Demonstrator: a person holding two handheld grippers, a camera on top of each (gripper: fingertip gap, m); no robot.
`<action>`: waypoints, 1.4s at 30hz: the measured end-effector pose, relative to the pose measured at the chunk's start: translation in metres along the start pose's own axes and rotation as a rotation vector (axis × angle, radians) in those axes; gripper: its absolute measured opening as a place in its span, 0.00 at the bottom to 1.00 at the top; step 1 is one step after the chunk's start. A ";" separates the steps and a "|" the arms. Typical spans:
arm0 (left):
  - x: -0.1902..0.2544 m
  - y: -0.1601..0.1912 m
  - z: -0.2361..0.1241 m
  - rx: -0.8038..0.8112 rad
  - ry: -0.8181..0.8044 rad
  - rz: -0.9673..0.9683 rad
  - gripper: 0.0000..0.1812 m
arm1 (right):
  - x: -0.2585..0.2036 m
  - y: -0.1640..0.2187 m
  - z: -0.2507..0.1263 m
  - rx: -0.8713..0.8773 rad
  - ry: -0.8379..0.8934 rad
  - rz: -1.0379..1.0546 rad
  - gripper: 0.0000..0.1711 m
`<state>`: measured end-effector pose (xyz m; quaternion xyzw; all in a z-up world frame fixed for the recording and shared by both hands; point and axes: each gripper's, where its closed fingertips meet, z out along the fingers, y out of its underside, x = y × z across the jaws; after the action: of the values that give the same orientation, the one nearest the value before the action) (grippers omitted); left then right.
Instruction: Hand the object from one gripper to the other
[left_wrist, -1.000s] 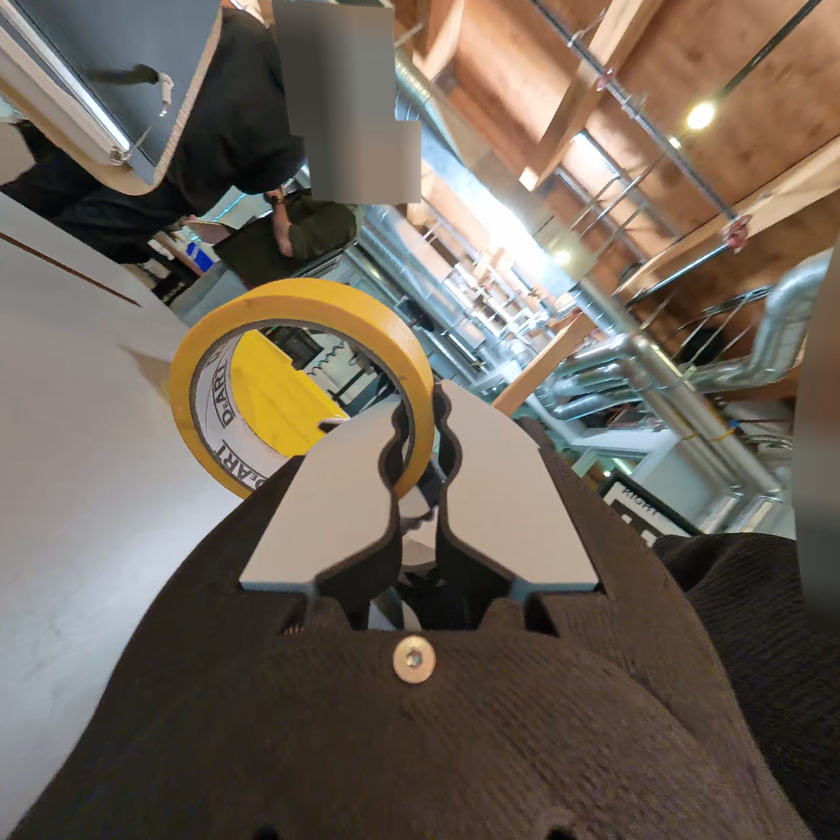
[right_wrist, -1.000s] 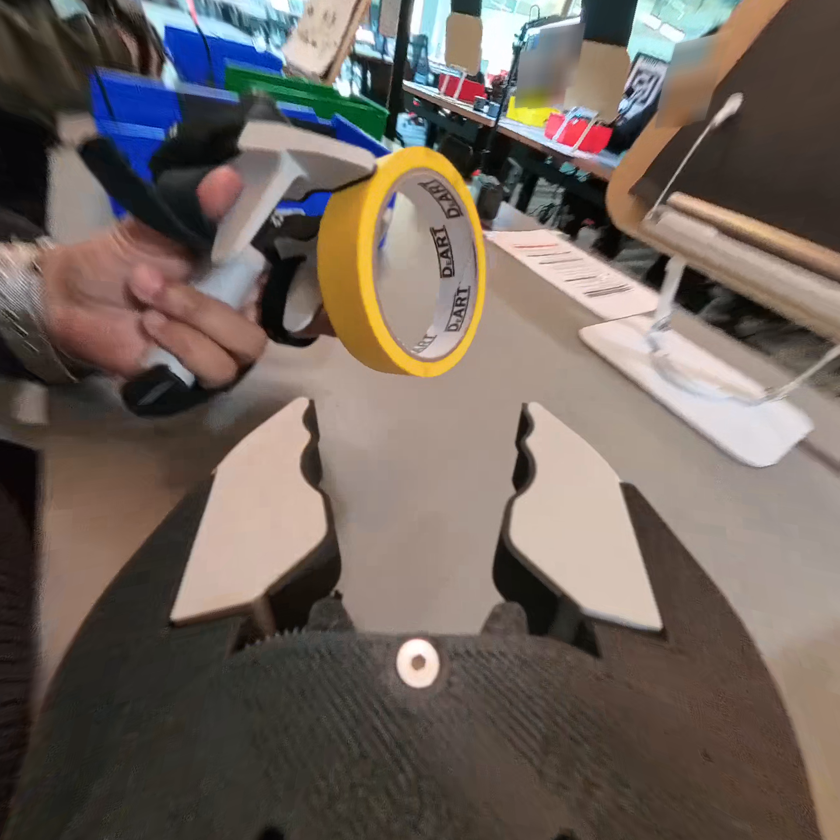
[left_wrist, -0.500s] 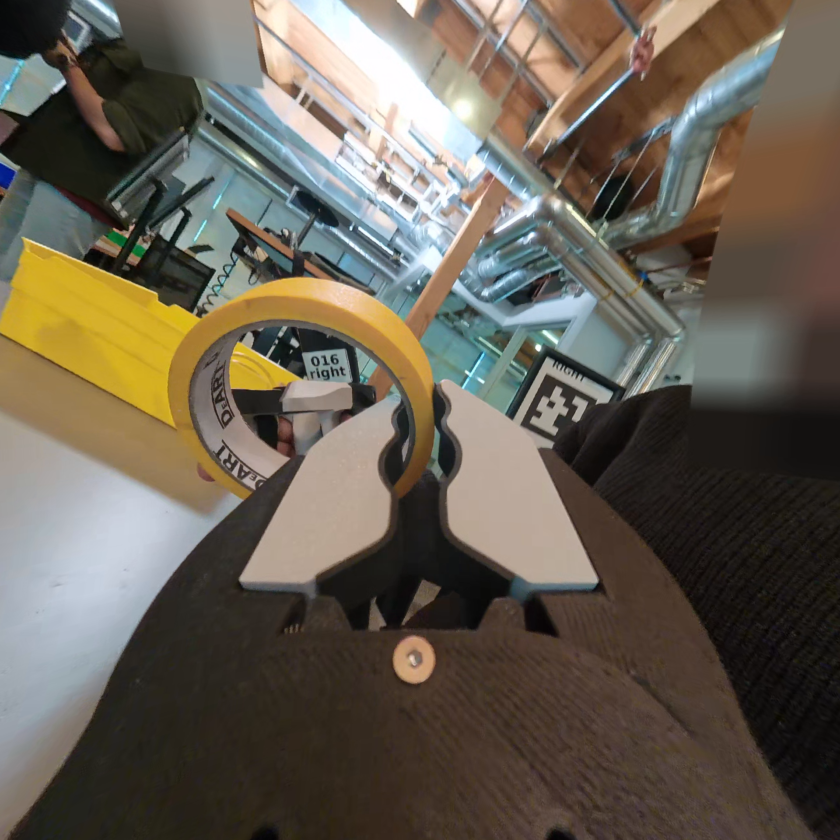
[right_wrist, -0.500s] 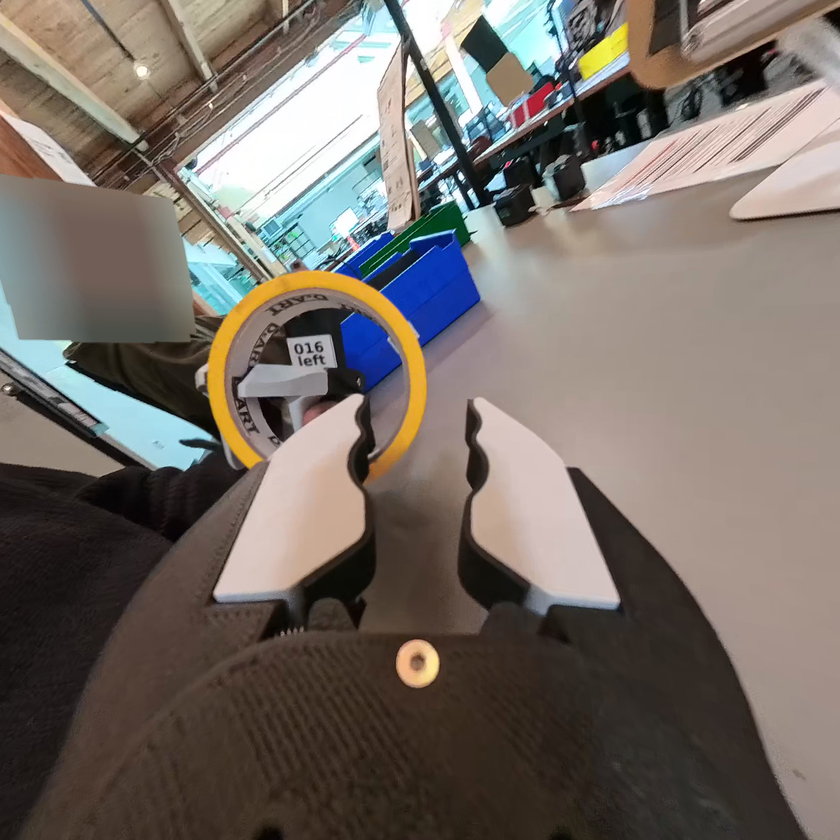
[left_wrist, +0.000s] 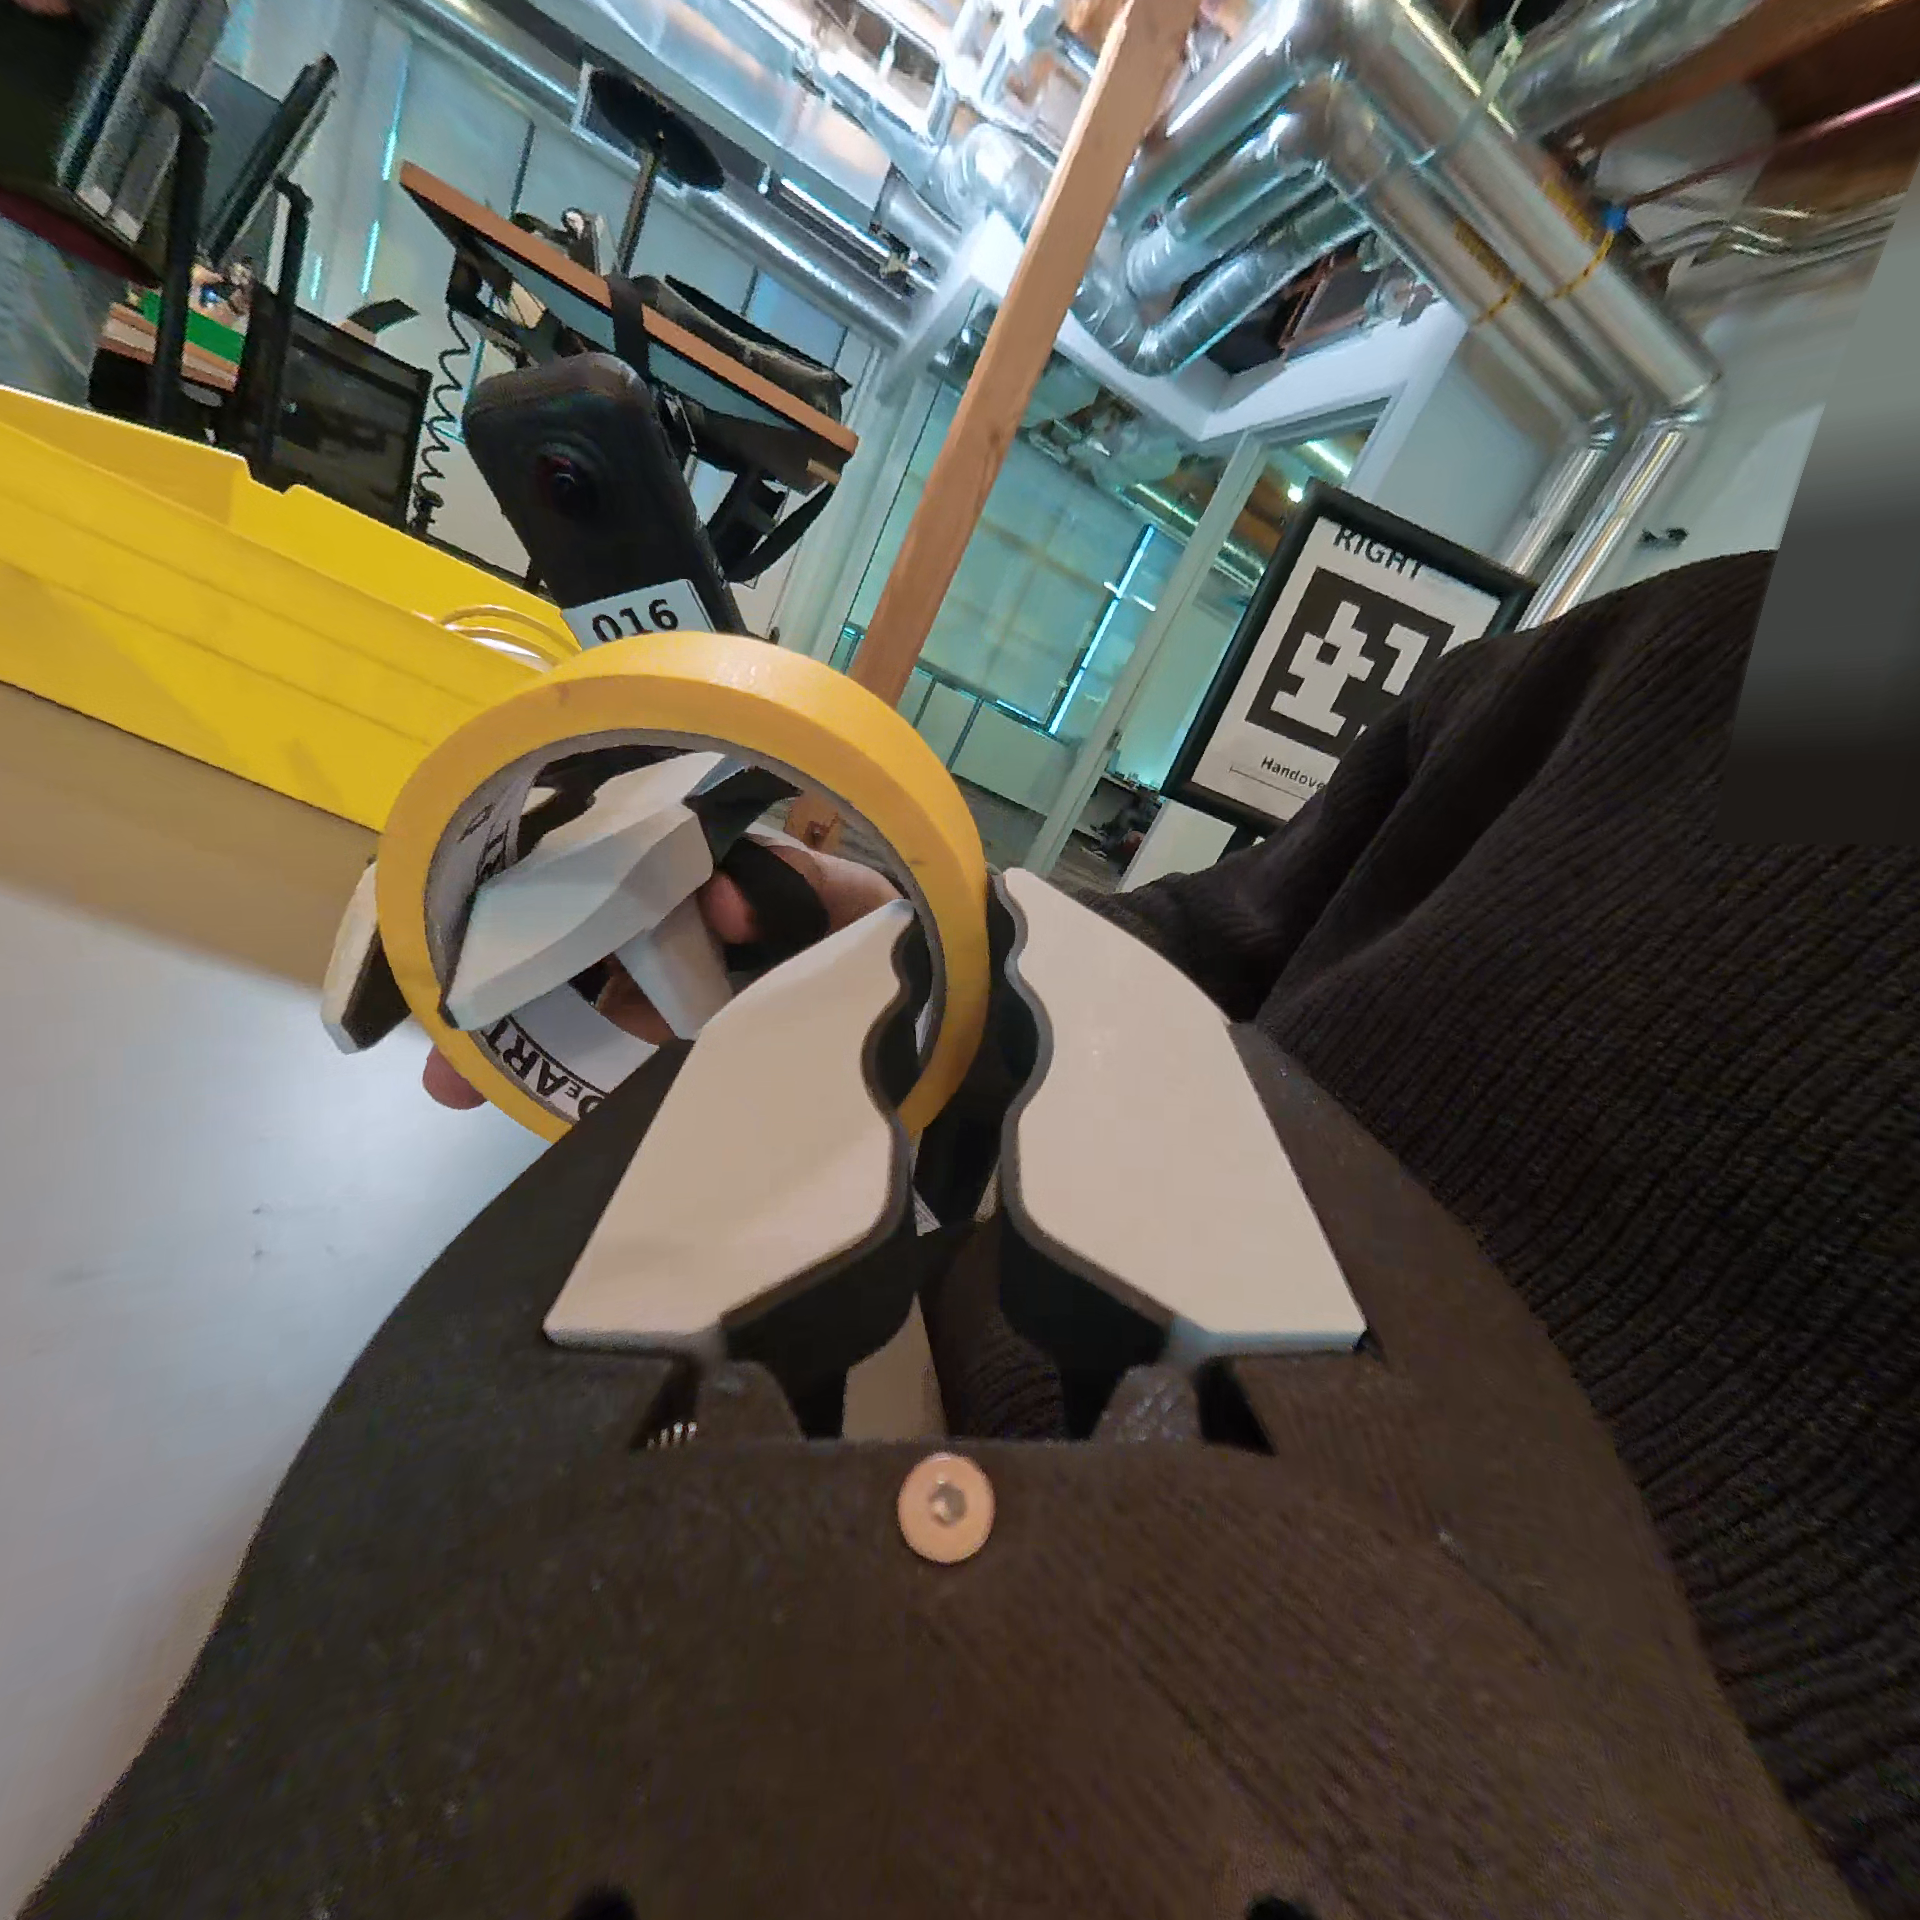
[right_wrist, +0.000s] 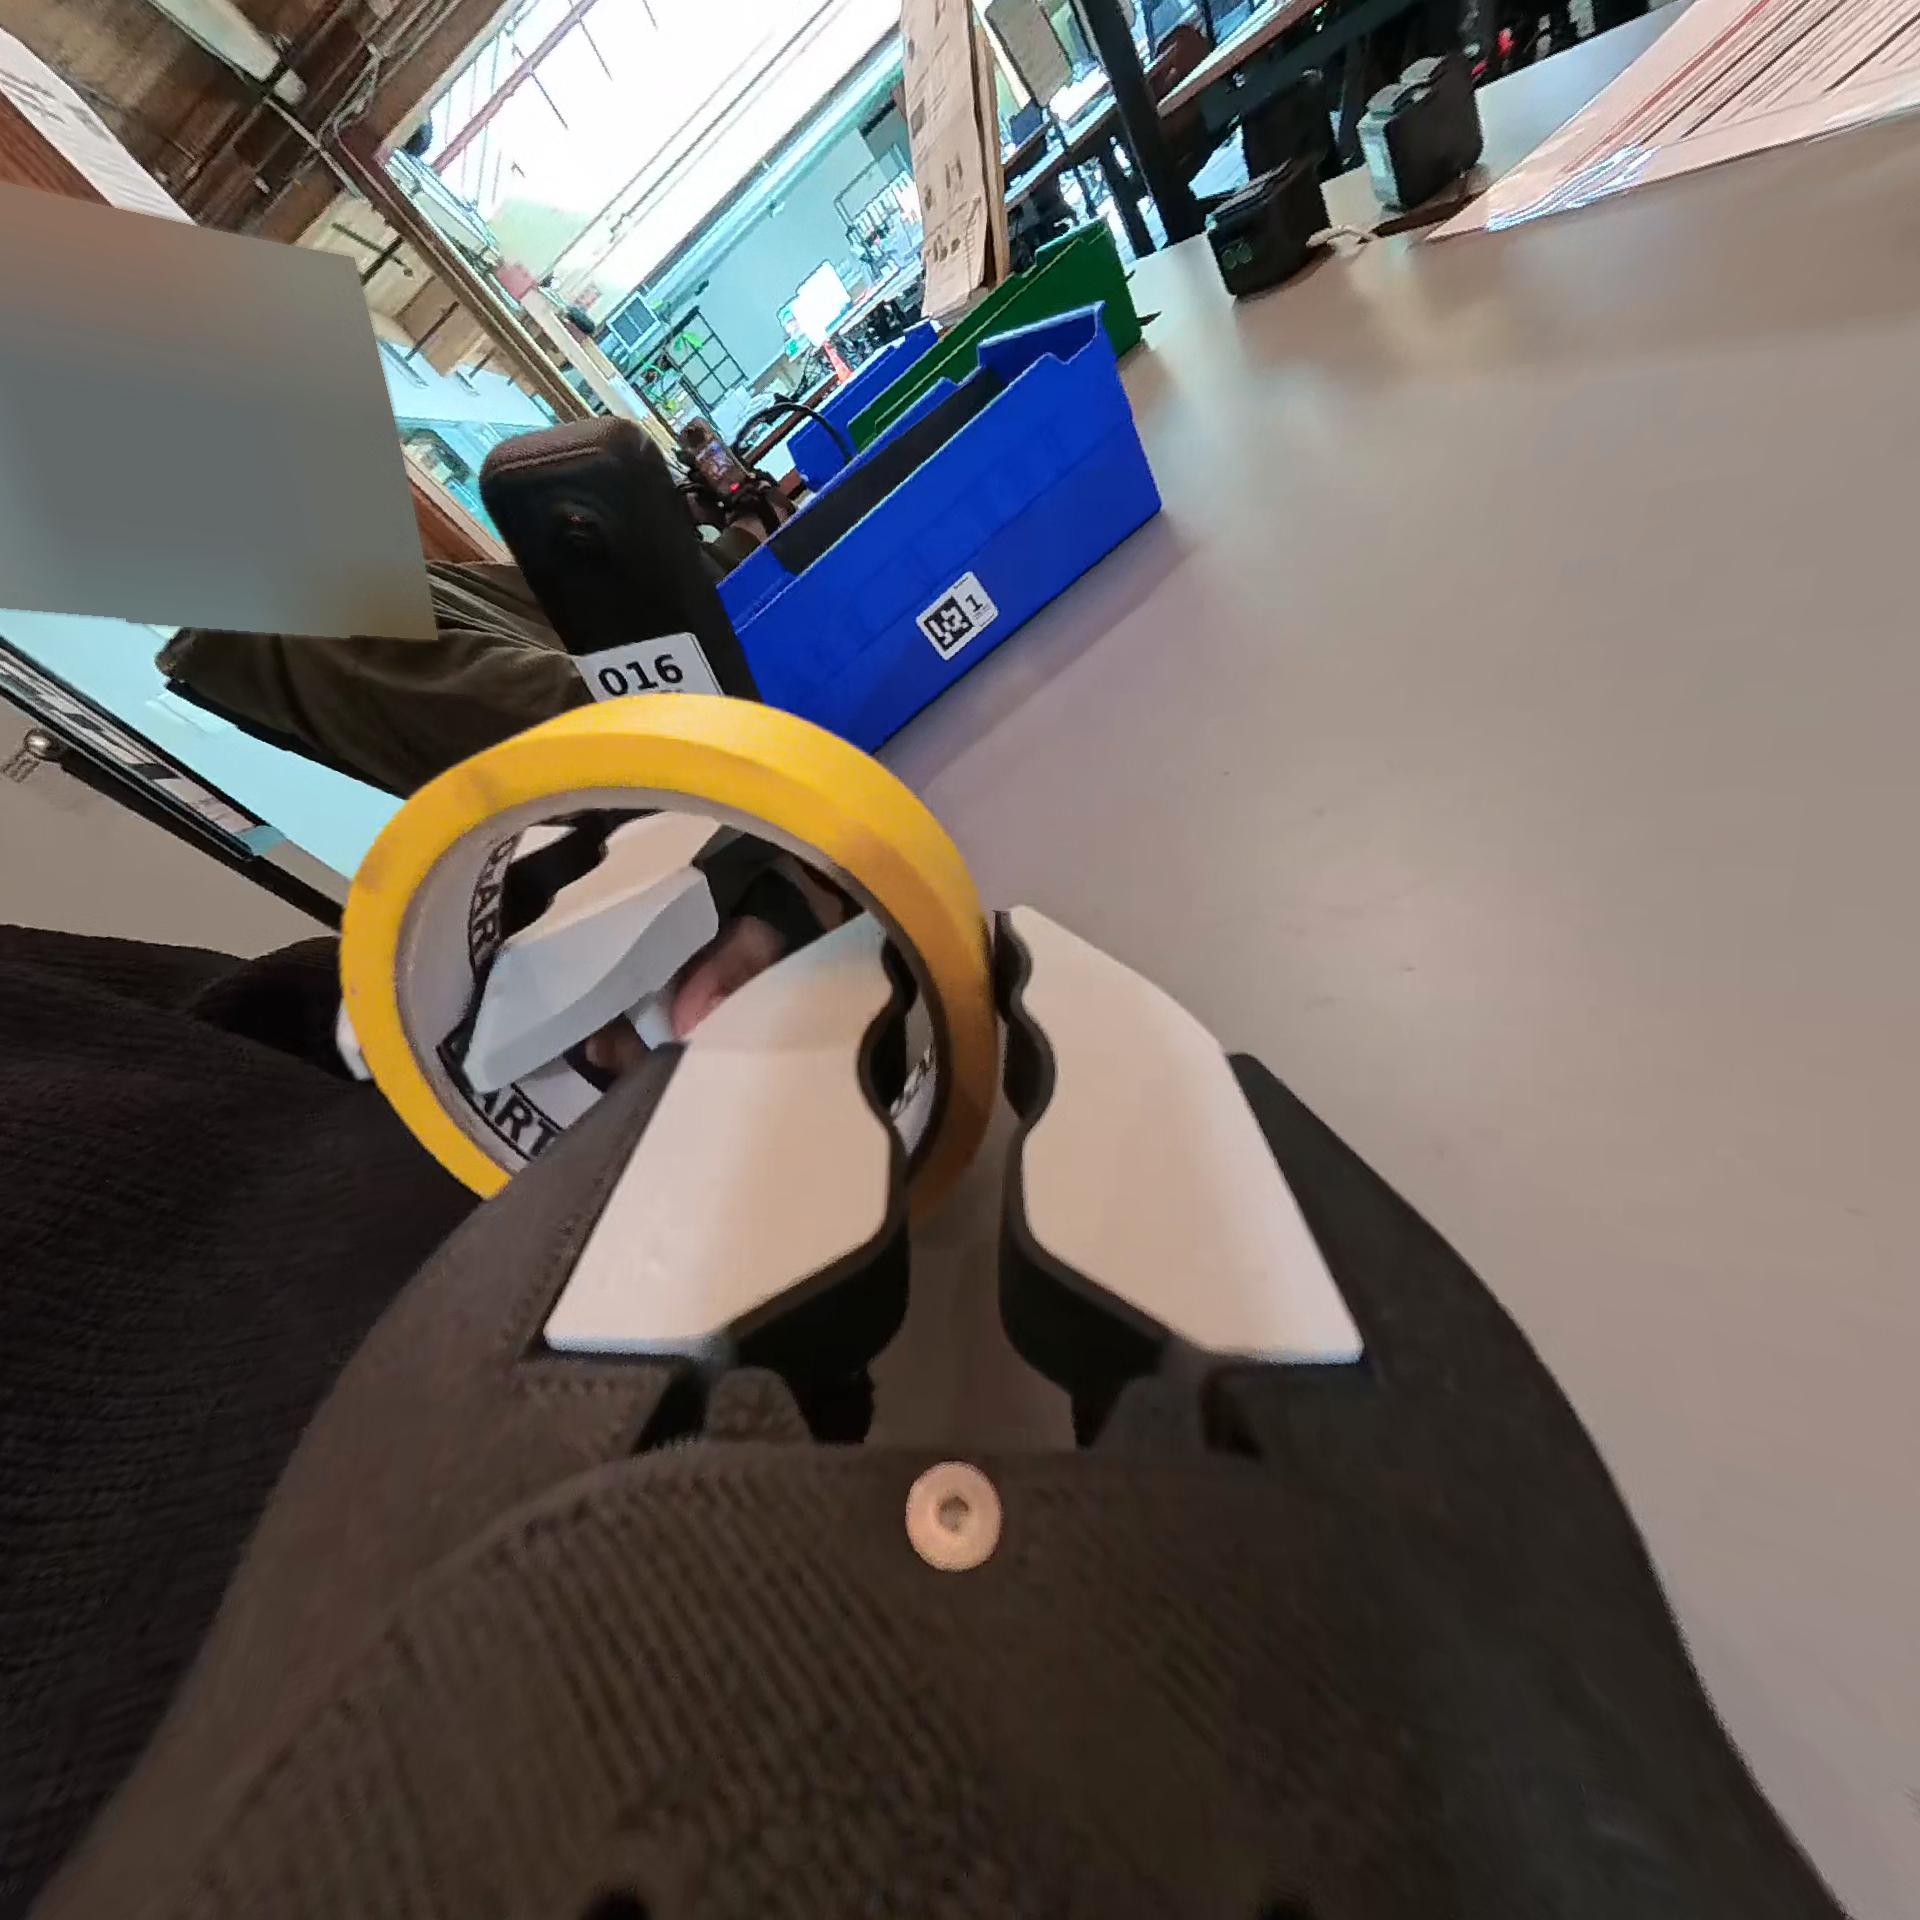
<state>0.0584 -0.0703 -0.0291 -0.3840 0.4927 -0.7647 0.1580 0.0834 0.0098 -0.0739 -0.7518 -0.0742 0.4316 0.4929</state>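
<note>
A yellow tape roll (left_wrist: 675, 686) is held upright in the air between both grippers. In the left wrist view, my left gripper (left_wrist: 951, 914) is shut on the roll's right rim, one finger inside the ring and one outside. Through the ring I see the right gripper (left_wrist: 400, 997) straddling the opposite rim. In the right wrist view, my right gripper (right_wrist: 945, 925) is shut on the roll (right_wrist: 655, 748) in the same way, and the left gripper (right_wrist: 416, 1039) shows on the far rim. A hand shows behind the ring.
The grey table (right_wrist: 1455, 727) lies below. A blue bin (right_wrist: 935, 551) and a green bin (right_wrist: 1049, 291) stand on it, with papers (right_wrist: 1714, 114) at the far end. A yellow bin (left_wrist: 156, 582) and a marker sign (left_wrist: 1351, 655) show in the left wrist view. Tip to tip, the grippers are about 9 cm apart.
The right gripper moved up to the roll, slid one finger into the ring and closed on the rim. The left gripper kept its hold and tilted down toward level.
</note>
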 end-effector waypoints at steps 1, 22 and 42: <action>0.000 -0.001 0.000 0.007 0.002 -0.003 0.07 | 0.001 0.000 -0.001 -0.003 0.010 -0.011 0.08; -0.049 -0.025 -0.026 0.150 -0.316 -0.017 0.23 | 0.052 -0.011 -0.030 0.022 0.326 0.005 0.06; -0.097 0.017 -0.032 -0.478 -0.957 1.001 0.51 | 0.080 -0.002 -0.037 -0.061 0.637 -0.119 0.07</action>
<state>0.0955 0.0023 -0.0929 -0.4289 0.6395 -0.2211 0.5985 0.1595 0.0289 -0.1129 -0.8578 0.0270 0.1425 0.4930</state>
